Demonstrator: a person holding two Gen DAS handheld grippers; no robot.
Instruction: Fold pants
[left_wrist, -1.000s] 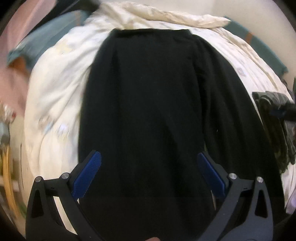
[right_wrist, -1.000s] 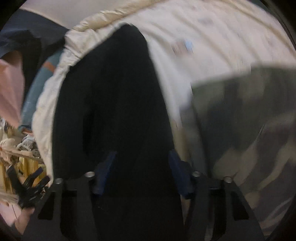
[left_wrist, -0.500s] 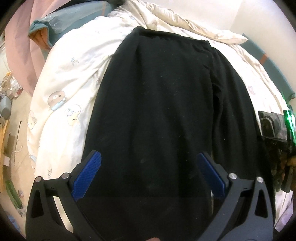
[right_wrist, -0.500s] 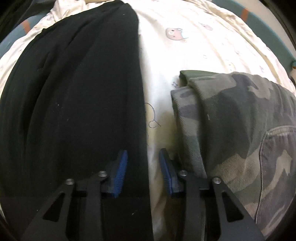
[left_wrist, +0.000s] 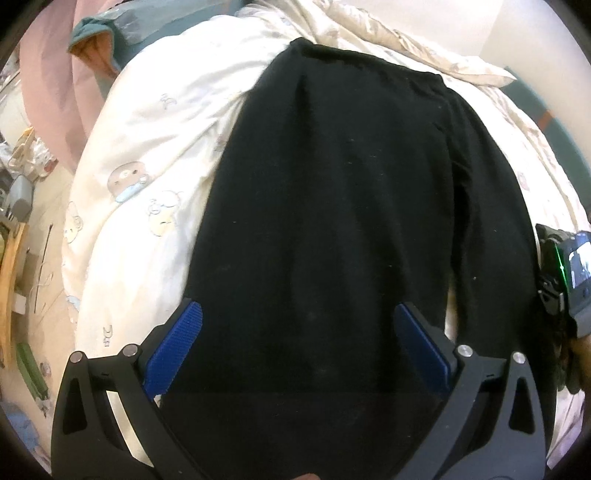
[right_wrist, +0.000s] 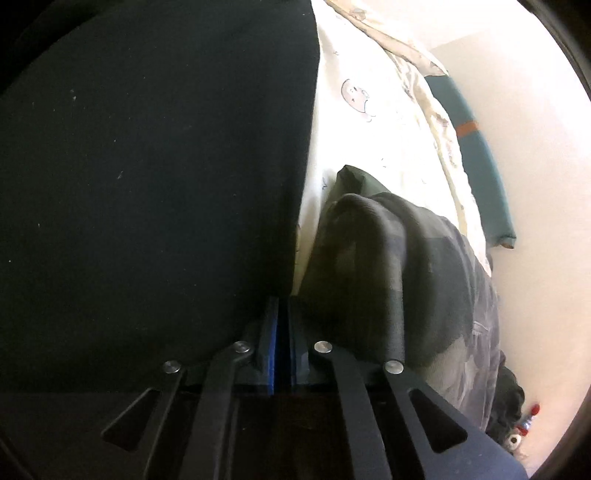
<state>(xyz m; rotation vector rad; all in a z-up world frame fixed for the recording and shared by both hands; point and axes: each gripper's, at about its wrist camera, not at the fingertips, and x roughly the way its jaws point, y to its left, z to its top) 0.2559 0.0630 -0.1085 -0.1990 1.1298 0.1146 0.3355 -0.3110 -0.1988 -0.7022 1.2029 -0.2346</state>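
Note:
Black pants (left_wrist: 332, 221) lie flat and lengthwise on a white quilt, waistband at the far end. They also fill the left of the right wrist view (right_wrist: 147, 184). My left gripper (left_wrist: 299, 332) is open, its blue pads spread wide above the near end of the left leg. My right gripper (right_wrist: 282, 321) is shut on the right edge of the black pants, low against the quilt; its body shows at the right edge of the left wrist view (left_wrist: 565, 273).
The white cartoon-print quilt (left_wrist: 147, 184) covers the bed. A folded camouflage garment (right_wrist: 388, 277) lies just right of my right gripper. A teal bed edge (right_wrist: 476, 155) runs by the wall. Floor clutter (left_wrist: 22, 221) is at the left.
My right gripper has dropped low and closed from half open onto the right edge of the black pants. My left gripper stays open and has shifted slightly over the pants.

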